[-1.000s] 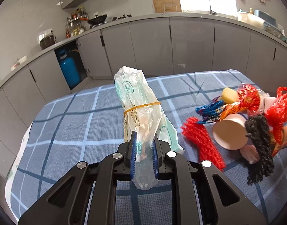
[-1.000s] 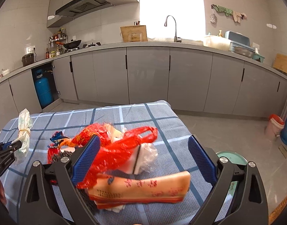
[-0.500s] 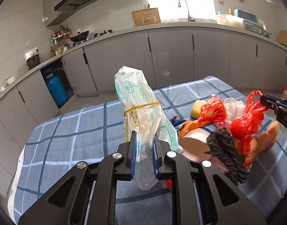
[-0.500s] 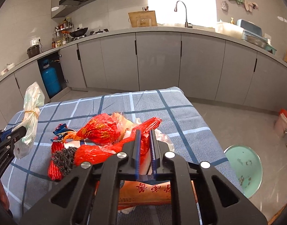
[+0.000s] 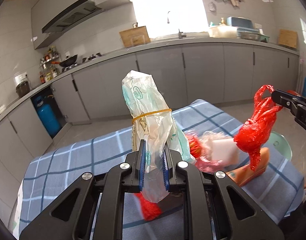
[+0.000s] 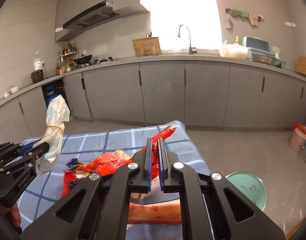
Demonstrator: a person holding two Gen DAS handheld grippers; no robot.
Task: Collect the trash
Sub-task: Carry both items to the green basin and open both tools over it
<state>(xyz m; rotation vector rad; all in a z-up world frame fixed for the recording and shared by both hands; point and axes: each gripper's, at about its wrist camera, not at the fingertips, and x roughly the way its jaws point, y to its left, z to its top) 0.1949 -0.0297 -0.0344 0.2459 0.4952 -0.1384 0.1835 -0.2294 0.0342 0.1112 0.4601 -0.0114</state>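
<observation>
The red bag [image 6: 121, 163] hangs by its handle from the right claw [image 6: 155, 152], pinched tight, above the checked bench [image 6: 97, 140]. The left claw [image 5: 154, 160] grips a clear bag [image 5: 149, 112] bound with a rubber band [image 5: 151, 113], held upright. Under them lie an orange packet [image 5: 253, 168] and other scraps; a green bin [image 6: 247, 188] stands on the floor beside the bench.
</observation>
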